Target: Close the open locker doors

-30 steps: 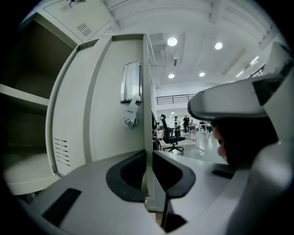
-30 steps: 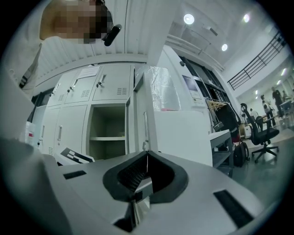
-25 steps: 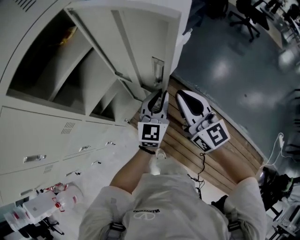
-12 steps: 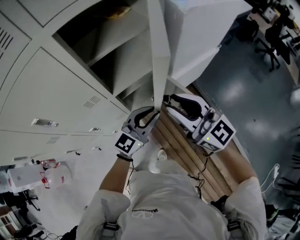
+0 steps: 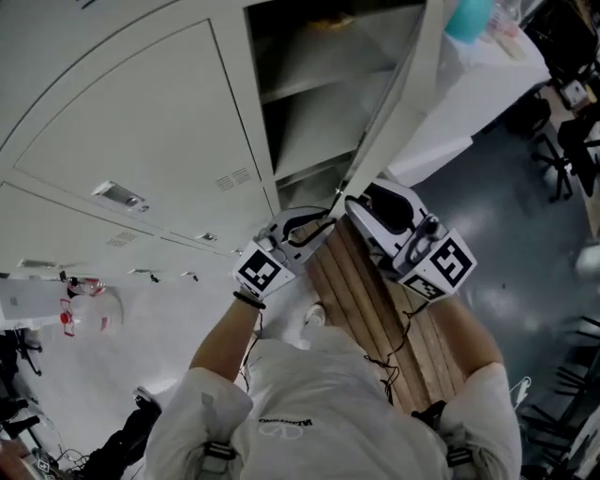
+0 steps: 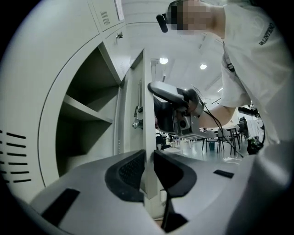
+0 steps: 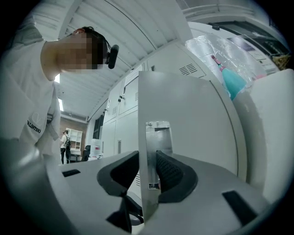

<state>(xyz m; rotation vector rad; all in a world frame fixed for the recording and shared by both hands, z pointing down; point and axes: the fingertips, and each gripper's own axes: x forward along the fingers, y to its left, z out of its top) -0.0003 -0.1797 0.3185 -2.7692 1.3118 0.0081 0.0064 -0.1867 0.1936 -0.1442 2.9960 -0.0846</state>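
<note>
The open locker door (image 5: 398, 103) shows edge-on, hinged beside the open compartment (image 5: 314, 89) with its bare shelves. Both grippers meet at the door's lower edge. My left gripper (image 5: 319, 230) straddles that edge from the locker side. In the left gripper view the door edge (image 6: 146, 114) runs between the pads (image 6: 131, 170), and the jaws (image 6: 148, 172) are opening. My right gripper (image 5: 361, 208) straddles the edge from the room side. Its jaws (image 7: 148, 172) are also opening, with the door (image 7: 193, 119) and its metal latch plate (image 7: 158, 137) between them.
Closed locker doors (image 5: 122, 122) fill the left. Wooden planks (image 5: 375, 309) lie underfoot. A white surface (image 5: 478, 89) with a turquoise bottle (image 5: 466, 17) stands right of the door. Office chairs (image 5: 572, 141) stand on the dark floor at right, and a clear container (image 5: 84, 309) sits low at left.
The right gripper has opened and closed in around the door's edge. The left gripper has stayed on that edge. The head view has swung, so the door now appears edge-on.
</note>
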